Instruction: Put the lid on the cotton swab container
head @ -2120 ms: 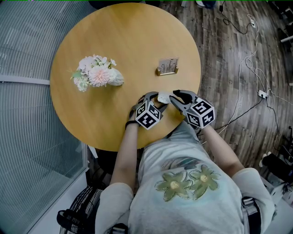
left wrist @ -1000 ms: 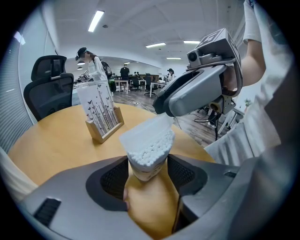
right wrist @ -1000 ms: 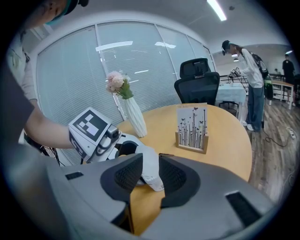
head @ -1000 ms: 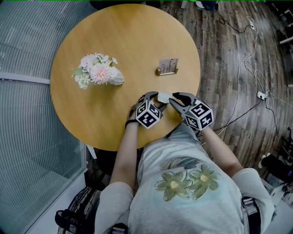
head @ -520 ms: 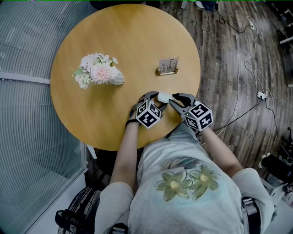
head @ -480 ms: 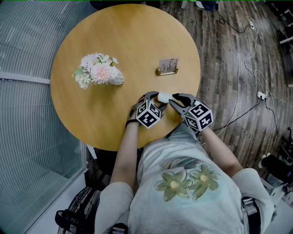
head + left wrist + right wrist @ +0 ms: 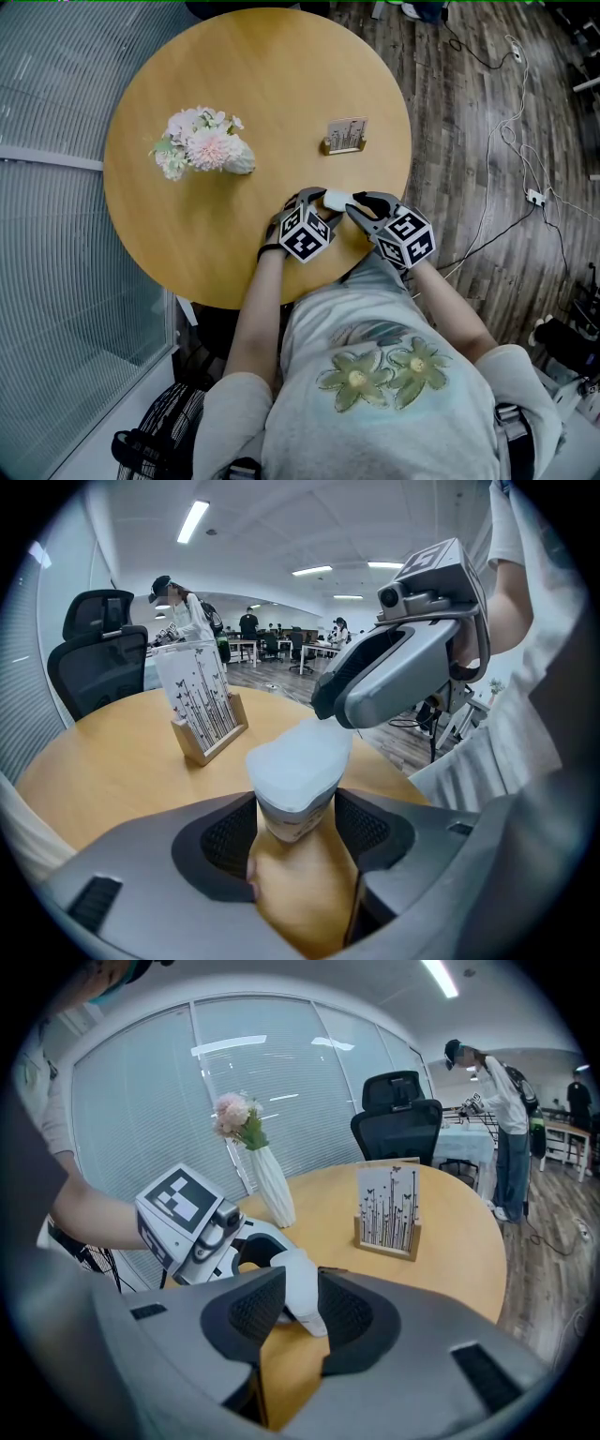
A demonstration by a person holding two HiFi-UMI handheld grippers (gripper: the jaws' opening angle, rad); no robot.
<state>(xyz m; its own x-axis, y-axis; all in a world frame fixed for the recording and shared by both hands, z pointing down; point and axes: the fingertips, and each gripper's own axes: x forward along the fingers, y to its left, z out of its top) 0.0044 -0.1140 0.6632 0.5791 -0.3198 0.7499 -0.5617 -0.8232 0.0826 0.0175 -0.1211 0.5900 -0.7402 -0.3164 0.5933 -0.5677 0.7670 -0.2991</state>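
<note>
The cotton swab container [image 7: 295,819] is a small tub standing upright on the round wooden table [image 7: 244,75] near its front edge. My left gripper [image 7: 319,206] is shut on its body. The translucent white lid [image 7: 300,759] lies over the container's top, slightly tilted. My right gripper [image 7: 354,206] comes in from the right and is shut on the lid [image 7: 300,1293] at its edge. In the head view only the lid [image 7: 336,199] shows between the two grippers; the container is hidden beneath it.
A white vase of pink flowers [image 7: 204,145] stands at the table's left. A wooden card holder [image 7: 344,137] stands just beyond the grippers. Cables [image 7: 511,141] lie on the wood floor to the right. A black office chair [image 7: 401,1115] and people are in the background.
The right gripper has edged slightly left with the lid, which now covers the container's top. Over the last second both grippers hold nearly still.
</note>
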